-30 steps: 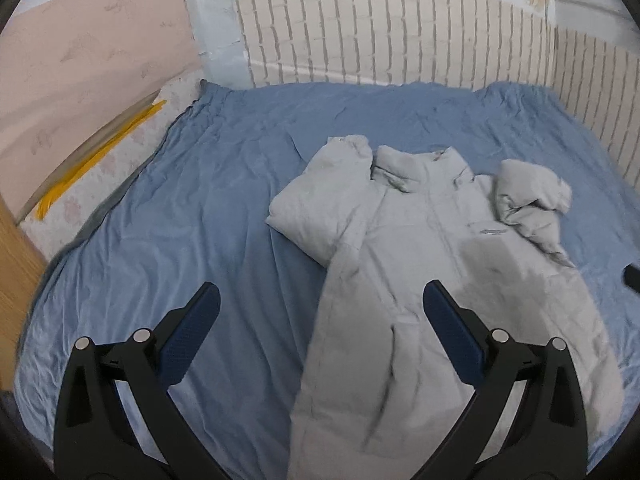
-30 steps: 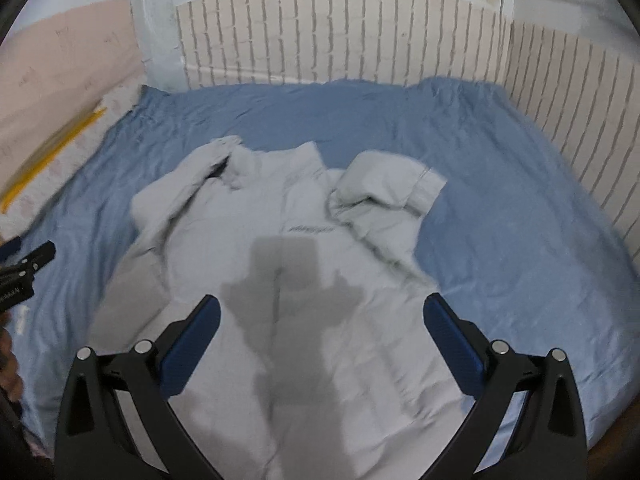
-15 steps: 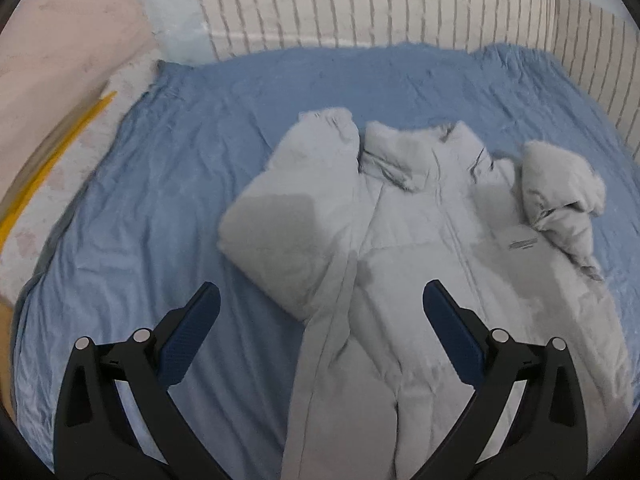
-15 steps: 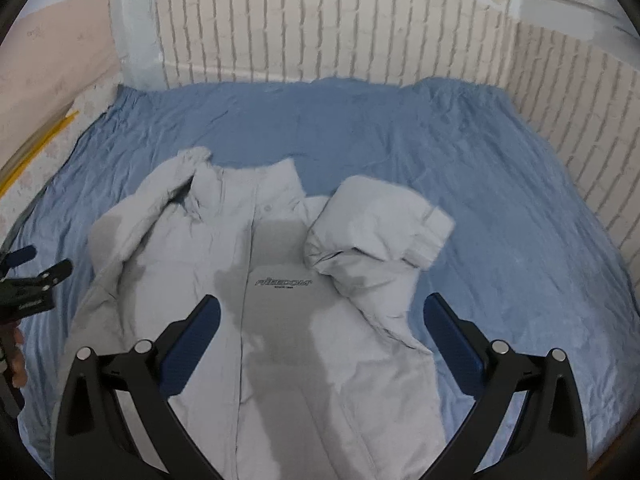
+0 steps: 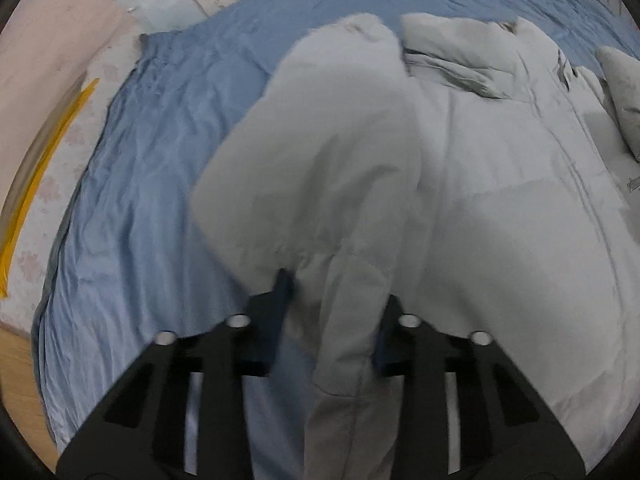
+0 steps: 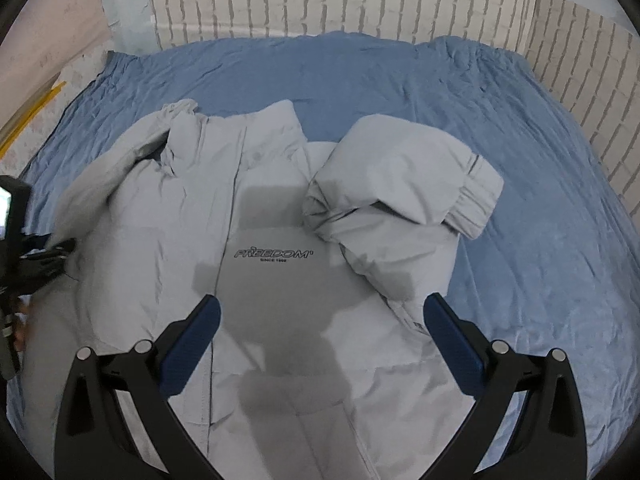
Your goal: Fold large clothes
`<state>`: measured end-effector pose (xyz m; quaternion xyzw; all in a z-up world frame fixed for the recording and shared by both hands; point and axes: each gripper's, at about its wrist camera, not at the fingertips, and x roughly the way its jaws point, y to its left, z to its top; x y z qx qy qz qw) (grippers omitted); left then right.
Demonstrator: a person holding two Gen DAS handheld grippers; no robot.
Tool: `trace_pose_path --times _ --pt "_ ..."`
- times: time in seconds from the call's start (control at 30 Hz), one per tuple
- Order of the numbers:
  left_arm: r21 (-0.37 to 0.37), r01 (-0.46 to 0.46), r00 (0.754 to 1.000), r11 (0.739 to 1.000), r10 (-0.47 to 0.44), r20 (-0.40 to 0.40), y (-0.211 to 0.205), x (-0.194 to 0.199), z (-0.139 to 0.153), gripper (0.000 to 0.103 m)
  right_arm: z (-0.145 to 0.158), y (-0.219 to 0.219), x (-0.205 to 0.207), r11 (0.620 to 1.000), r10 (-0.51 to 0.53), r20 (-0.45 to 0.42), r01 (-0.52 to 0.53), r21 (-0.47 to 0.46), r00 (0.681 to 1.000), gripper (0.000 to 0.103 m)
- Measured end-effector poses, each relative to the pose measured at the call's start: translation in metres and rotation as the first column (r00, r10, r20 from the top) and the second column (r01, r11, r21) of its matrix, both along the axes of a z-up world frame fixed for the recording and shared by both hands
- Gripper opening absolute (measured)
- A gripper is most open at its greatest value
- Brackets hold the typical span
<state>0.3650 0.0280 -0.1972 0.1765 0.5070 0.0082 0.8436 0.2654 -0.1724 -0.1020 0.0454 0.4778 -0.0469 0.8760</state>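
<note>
Jacket point(image 5: 500, 240) sleeve point(image 5: 320, 184) between closing left tool point(image 5: 332, 300); right tool point(image 6: 320, 324) spread over blue sheet point(image 6: 540, 160).

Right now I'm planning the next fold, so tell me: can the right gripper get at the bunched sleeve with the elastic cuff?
Probably yes. The right gripper hangs open over the jacket, and the bunched sleeve lies just ahead on top, with nothing lying over it. The left gripper is closing on the other sleeve, well aside.
</note>
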Motion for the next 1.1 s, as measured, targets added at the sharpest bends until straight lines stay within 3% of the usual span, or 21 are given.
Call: trace_pose_path --times 0.07,0.2,0.3,0.33,0.4,0.6,0.67,0.7,0.9,1.0,1.1 --pt "-0.041 -0.035 0.999 0.999 0.035 -0.002 0.028 -0.012 0.005 0.022 -0.004 0.003 0.001 1.0 0.004 -0.007 -0.004 0.0 1.0 0.101" --pt "-0.169 -0.04 0.999 0.985 0.036 -0.029 0.075 -0.039 0.006 0.025 -0.007 0.008 -0.002 1.0 0.01 -0.008 -0.01 -0.01 1.0 0.101" --pt "-0.157 -0.048 0.999 0.986 0.049 -0.002 0.093 -0.049 -0.005 0.048 -0.009 0.01 -0.004 1.0 0.012 -0.013 -0.012 -0.005 1.0 0.101" --pt "-0.201 -0.07 0.997 0.977 0.071 -0.005 0.104 -0.05 -0.01 0.054 -0.011 0.011 -0.003 1.0 0.014 -0.02 -0.014 -0.002 1.0 0.101" --pt "-0.265 -0.087 0.996 0.96 0.086 -0.014 0.116 -0.047 -0.013 0.055 -0.014 0.012 -0.001 1.0 0.02 -0.034 -0.02 0.002 0.999 0.101" --pt "-0.125 -0.038 0.996 0.991 0.047 0.071 0.092 -0.052 0.014 0.072 -0.014 0.019 0.003 0.998 0.043 -0.026 -0.045 -0.054 0.999 0.101" --pt "-0.127 -0.005 0.995 0.992 0.018 0.102 0.078 -0.051 0.031 0.091 -0.013 0.022 0.005 0.997 0.044 -0.021 -0.046 -0.067 0.999 0.101" --pt "-0.123 0.005 0.993 0.992 0.01 0.121 0.075 -0.049 0.036 0.094 -0.013 0.021 0.007 0.996 0.043 -0.018 -0.045 -0.074 0.999 0.101" --pt "-0.08 0.035 0.992 0.996 -0.025 0.124 0.042 -0.016 0.038 0.095 -0.016 0.009 0.022 0.995 0.034 -0.015 -0.035 -0.096 0.999 0.101" --pt "-0.067 0.036 0.995 0.997 -0.03 0.092 0.028 0.014 0.036 0.095 -0.013 -0.001 0.035 0.993 0.029 -0.004 -0.03 -0.117 1.0 0.101" --pt "-0.048 0.024 0.999 0.999 -0.021 0.048 0.006 0.049 0.024 0.094 -0.013 -0.016 0.05 0.996 0.021 -0.006 -0.022 -0.082 1.0 0.101"
